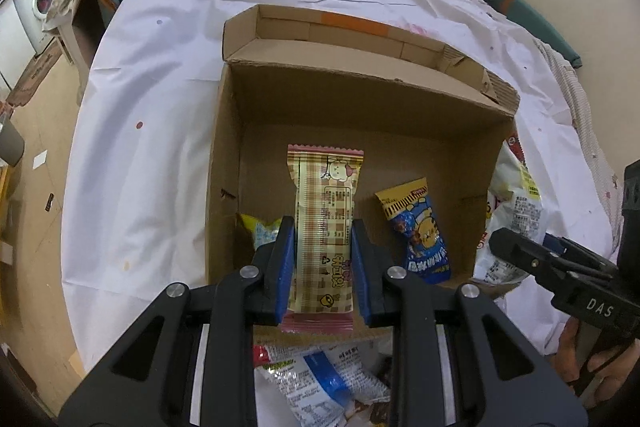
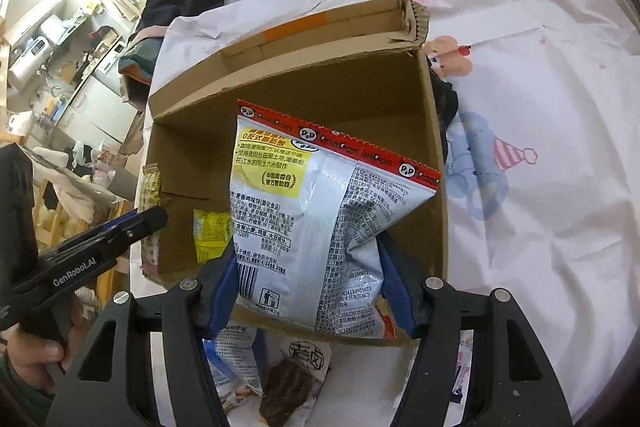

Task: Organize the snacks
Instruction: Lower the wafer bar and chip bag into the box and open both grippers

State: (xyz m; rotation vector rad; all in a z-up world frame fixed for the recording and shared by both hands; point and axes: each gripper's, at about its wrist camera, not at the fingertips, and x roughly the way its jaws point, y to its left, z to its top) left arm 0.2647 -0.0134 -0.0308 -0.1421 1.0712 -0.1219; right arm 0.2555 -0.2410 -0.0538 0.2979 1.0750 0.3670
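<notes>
Left wrist view: the left gripper (image 1: pixel 323 259) tilts steeply down over the open cardboard box (image 1: pixel 224 163), its blue pads pinching a checked snack bar (image 1: pixel 325 227); a blue packet (image 1: pixel 420 231) lies on the box floor right of the pads, a yellow one (image 1: pixel 260 229) half hidden behind the left pad. Right wrist view: the right gripper (image 2: pixel 310 279), also angled down, is clamped on a white crisp bag (image 2: pixel 304 219) that masks much of the box interior, and loose packets (image 2: pixel 296 383) below are cut off by its frame.

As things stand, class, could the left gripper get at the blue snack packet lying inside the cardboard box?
Probably not yet. The left gripper is shut on a checked wafer packet, so its jaws are occupied. The blue snack packet lies uncovered on the cardboard box floor, so the way looks free once the wafer is dropped.
</notes>
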